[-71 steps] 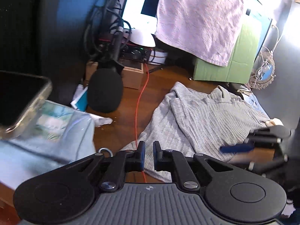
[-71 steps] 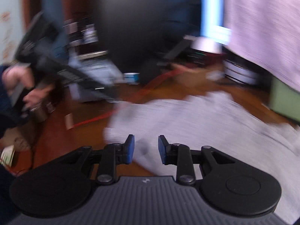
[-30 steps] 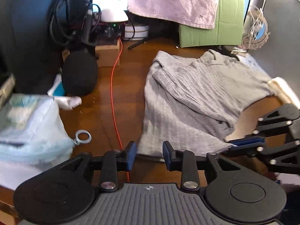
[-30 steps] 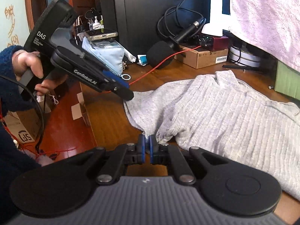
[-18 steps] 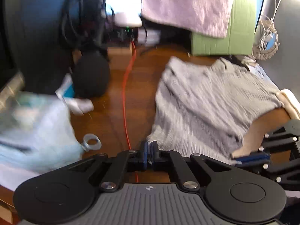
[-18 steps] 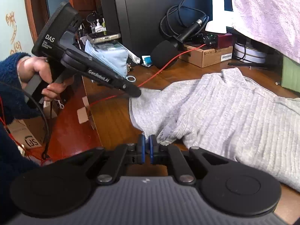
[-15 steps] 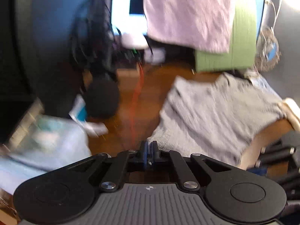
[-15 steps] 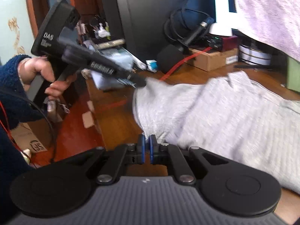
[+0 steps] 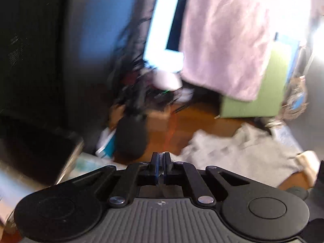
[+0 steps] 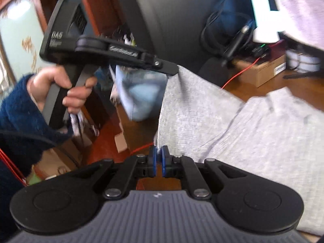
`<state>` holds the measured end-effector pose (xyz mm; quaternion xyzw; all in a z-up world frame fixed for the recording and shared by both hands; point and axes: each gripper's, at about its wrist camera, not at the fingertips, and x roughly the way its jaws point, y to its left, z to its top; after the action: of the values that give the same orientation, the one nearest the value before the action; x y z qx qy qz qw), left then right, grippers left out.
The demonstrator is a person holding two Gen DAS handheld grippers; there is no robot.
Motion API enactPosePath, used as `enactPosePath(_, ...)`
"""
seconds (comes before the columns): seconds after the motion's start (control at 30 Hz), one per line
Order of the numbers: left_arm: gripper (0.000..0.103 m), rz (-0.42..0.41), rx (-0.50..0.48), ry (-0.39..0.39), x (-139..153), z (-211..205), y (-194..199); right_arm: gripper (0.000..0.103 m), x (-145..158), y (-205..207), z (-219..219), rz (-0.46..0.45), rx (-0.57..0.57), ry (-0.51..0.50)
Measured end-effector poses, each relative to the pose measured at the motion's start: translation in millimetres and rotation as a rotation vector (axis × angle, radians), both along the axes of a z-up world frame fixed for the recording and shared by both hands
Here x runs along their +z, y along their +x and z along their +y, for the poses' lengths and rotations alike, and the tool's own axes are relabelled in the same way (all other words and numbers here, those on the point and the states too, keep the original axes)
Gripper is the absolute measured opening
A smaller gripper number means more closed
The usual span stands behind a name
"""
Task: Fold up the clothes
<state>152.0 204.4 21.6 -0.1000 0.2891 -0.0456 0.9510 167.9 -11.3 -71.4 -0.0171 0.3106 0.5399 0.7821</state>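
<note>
I am working at a brown wooden desk (image 10: pixel 303 85), facing a dark wall panel (image 10: pixel 172 16) where a lit monitor (image 9: pixel 162 30) is glowing under a draped pink towel (image 9: pixel 222 44). Daylight is washing in from my right, and a red-brown wooden door frame (image 10: pixel 85 6) is standing to my left.

Motion blur smears the microphone (image 9: pixel 129 137) and cables (image 9: pixel 133 93).

White letters "DAS" stand on the black handheld left gripper (image 10: pixel 172 71) body. Its arm lettering is too blurred to read.

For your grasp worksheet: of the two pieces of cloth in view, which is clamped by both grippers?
The grey sweater, on the desk, its edge lifted by both grippers; the pink towel hangs untouched behind.
</note>
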Motion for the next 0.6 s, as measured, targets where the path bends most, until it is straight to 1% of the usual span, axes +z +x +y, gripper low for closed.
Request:
enactPosePath(0.1, 0.004, -0.047, -0.097, -0.003, 22.5, -29.5, 15.5, 0.006, 15.5, 2.1, -33.1, -0.008, -0.064, 0.049)
enactPosePath(0.2, 0.004, -0.075, -0.188, 0.019, 38.9, -68.5, 41.0, 0.006, 28.1, 3.7, -67.5, -0.023, -0.144, 0.08)
enactPosePath(0.3, 0.004, -0.066, -0.278, 0.016, 43.7, -108.9, 76.0, 0.006, 31.8, 8.1, -101.8, -0.028, -0.24, 0.093)
enactPosePath(0.4, 0.004, -0.023, -0.355, -0.002, 36.3, -148.1, 108.8, 0.006, 26.5, 19.4, -134.6, 0.002, -0.347, 0.095)
enactPosePath(0.5, 0.004, 0.045, -0.406, -0.004, 18.5, -178.9, 136.7, 0.006, 12.9, 32.7, -162.1, 0.042, -0.451, 0.082)
enactPosePath(0.57, 0.008, 0.094, -0.434, -0.005, 4.5, -190.2, 151.0, 0.006, 1.9, 43.6, -175.7, 0.081, -0.513, 0.071)
enactPosePath(0.6, 0.011, 0.111, -0.431, -0.004, -1.9, -191.8, 154.0, 0.006, -4.2, 49.4, -181.2, 0.104, -0.545, 0.067)
